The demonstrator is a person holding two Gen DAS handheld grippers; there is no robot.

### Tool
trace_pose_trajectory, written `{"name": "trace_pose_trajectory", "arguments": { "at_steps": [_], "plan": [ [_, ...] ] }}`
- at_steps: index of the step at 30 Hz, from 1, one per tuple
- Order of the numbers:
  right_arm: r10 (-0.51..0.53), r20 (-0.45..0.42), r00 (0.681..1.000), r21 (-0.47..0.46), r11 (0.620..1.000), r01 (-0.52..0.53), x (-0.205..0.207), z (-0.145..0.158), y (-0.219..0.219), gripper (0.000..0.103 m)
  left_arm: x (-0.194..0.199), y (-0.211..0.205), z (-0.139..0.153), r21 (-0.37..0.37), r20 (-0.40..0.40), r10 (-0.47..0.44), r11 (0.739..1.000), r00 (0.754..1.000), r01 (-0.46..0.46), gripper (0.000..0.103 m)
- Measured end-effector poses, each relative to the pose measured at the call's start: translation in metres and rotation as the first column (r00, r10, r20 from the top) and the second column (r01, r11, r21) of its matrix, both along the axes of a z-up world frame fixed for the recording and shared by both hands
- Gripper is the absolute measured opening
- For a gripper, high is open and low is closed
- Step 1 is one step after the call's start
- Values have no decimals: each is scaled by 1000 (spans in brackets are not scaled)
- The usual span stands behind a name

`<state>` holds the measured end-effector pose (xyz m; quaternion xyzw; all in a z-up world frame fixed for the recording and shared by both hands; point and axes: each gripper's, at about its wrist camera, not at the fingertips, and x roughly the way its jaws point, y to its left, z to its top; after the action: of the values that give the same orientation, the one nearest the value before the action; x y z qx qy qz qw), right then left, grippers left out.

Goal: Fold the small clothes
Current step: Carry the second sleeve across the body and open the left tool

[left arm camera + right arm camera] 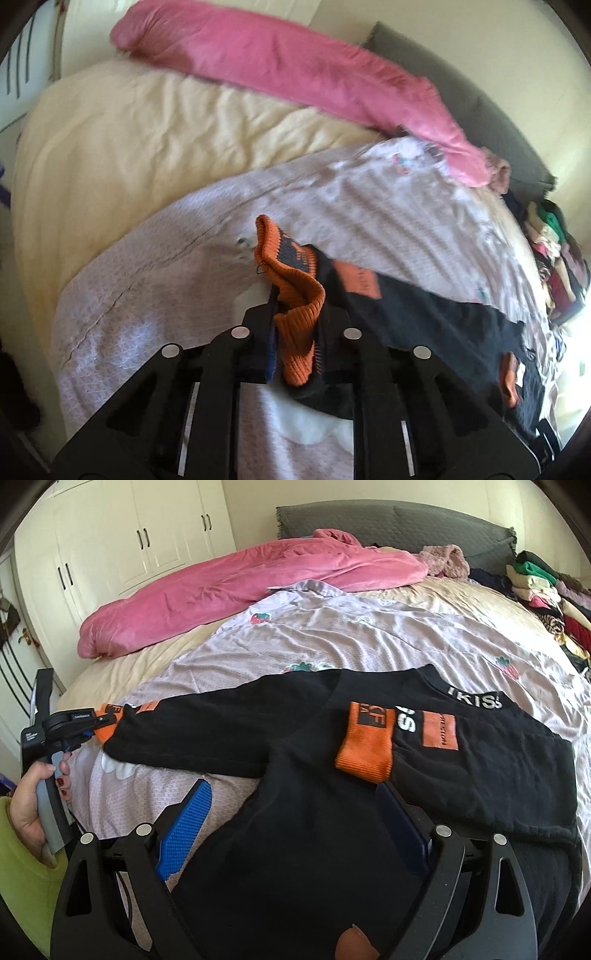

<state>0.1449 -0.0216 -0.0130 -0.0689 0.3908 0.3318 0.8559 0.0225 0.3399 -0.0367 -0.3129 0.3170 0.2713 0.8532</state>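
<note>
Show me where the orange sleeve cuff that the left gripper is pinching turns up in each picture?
Left wrist view: orange cuff sits low in the centre, pinched in the left gripper.
Right wrist view: same cuff at the far left edge, in the left gripper.
Shared landmark: pink blanket lies behind it in both.

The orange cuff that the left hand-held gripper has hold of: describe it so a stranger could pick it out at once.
Start at the bed and find the black sweatshirt spread on the lilac sheet. Follow its long sleeve out toward the wardrobe side to the ribbed orange cuff at the tip. Unlike the other orange cuff folded flat on the chest, this one is pinched in the left hand-held gripper.
</note>
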Motion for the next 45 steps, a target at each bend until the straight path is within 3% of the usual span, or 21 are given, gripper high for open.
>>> {"name": "trace_pose_trajectory", "arguments": {
  "at_steps": [9, 20, 39, 42, 43, 45],
  "plan": [
    [-77, 14, 997, 35, 996, 77, 5, 12, -37, 90, 14, -65, 49, 44, 126, -200, 980, 972, 196, 7],
    [-229, 21, 973, 64, 972, 227, 16, 24, -101, 90, 56, -166, 86, 93, 180, -443, 897, 878, 433, 7],
    [-423, 0, 906, 183, 891, 416, 36, 42, -197, 90, 122, -291, 58, 73, 90, -676, 737, 732, 672, 8],
    [-441, -12, 897, 192, 879, 435, 39, 41, -205, 90, 130, -301, 49, 30, 93, -708, 705, 700, 709, 14],
    [-444, -15, 896, 192, 878, 438, 40, 40, -206, 90, 132, -304, 46, 10, 97, -721, 691, 687, 723, 21],
    [-439, -25, 898, 191, 880, 436, 42, 37, -207, 90, 135, -308, 42, 11, 85, -729, 683, 680, 731, 21]
  ]
}}
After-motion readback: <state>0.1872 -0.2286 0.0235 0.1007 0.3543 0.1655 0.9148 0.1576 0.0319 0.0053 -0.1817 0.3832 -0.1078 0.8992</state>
